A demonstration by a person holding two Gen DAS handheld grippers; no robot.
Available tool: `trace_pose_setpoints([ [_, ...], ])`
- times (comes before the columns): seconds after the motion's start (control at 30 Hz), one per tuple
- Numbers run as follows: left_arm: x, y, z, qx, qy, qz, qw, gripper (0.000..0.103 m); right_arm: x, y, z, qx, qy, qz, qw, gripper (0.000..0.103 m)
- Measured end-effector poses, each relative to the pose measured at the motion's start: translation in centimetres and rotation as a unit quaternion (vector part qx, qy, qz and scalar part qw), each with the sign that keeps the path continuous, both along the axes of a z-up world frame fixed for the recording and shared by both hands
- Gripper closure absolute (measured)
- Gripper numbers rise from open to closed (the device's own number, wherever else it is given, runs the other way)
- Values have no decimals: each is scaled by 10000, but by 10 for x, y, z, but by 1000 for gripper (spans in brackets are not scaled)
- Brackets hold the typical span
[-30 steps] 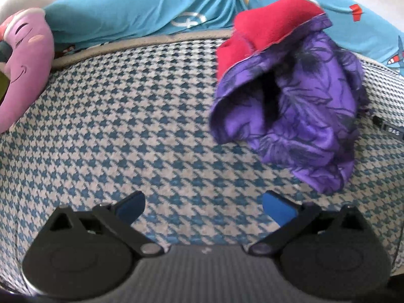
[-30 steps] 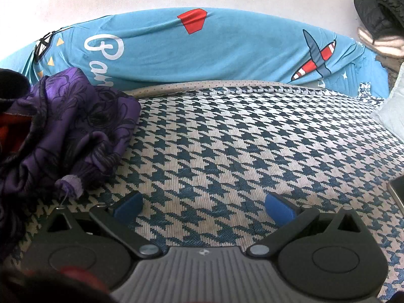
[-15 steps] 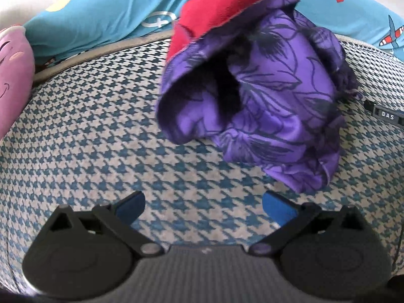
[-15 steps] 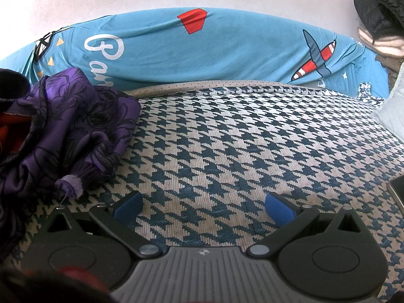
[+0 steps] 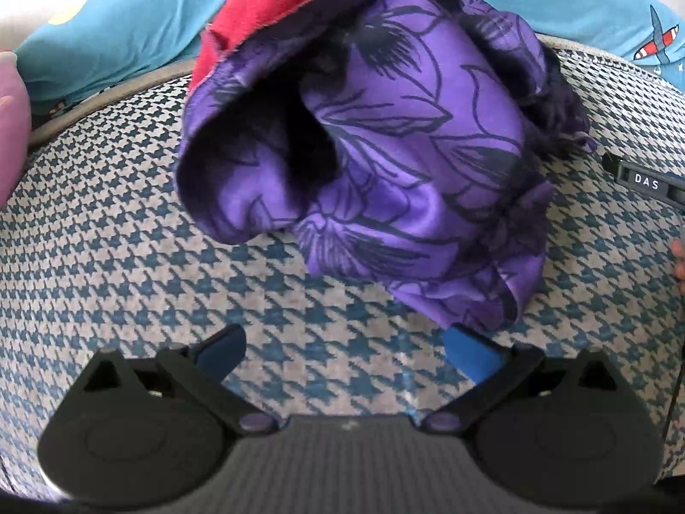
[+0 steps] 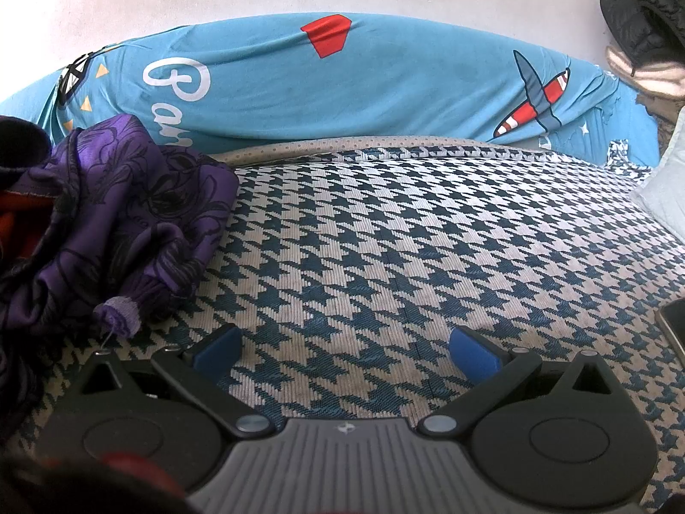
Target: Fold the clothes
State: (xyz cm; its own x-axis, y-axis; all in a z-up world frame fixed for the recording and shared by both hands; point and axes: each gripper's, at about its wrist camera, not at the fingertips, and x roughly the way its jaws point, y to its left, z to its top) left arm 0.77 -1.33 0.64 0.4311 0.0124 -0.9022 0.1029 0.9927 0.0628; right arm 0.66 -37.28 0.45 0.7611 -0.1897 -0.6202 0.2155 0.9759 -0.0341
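Since a second ago, the left tongs [image 5: 344, 349] have come much nearer the purple flowered garment [image 5: 385, 162], which now fills the top middle of the left wrist view; its lowest flap hangs just over the right blue fingertip. The right tongs [image 6: 344, 349] have not moved, and the same garment [image 6: 111, 231] sits at the left edge of their view.

Both tongs are spread wide with nothing between their tips.

The garment is a crumpled heap on the blue-and-white houndstooth bed cover [image 5: 107, 235]. Its red lining [image 5: 265, 4] shows at the top and one sleeve cuff [image 6: 120, 315] pokes out. It is not folded now, so all the flattening and folding is left to do.

Counting: one purple garment, two tongs, one long blue cartoon pillow [image 6: 342, 85] across the top, one pink plush toy [image 5: 10, 128] at the left edge, and one dark jacket [image 6: 646, 8] in the upper right corner.
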Motion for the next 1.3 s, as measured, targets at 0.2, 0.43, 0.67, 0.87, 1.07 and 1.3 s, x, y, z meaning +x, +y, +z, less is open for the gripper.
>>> trace_pose_setpoints([
  [0.2, 5, -8, -3, 79, -73, 23, 9999, 0, -8, 3, 4, 30, 199, 115, 9997, 0],
  [0.43, 8, -5, -5, 157, -101, 59, 9998, 0, -18, 8, 6, 0, 354, 288, 9990, 0],
  [0.67, 10, 6, -3, 281, -255, 115, 9992, 0, -24, 11, 8, -89, 429, 347, 9984, 0],
  [0.87, -12, 9, 7, 481, -494, -40, 9976, 0, -28, 21, 14, -177, 557, 534, 9969, 0],
  [1.07, -22, 18, 6, 491, -649, -109, 9966, 0, -31, 34, 21, -187, 674, 723, 9949, 0],
  [1.3, -28, 29, 4, 177, -499, 16, 9986, 0, -39, 52, 33, -115, 792, 757, 9939, 0],
])
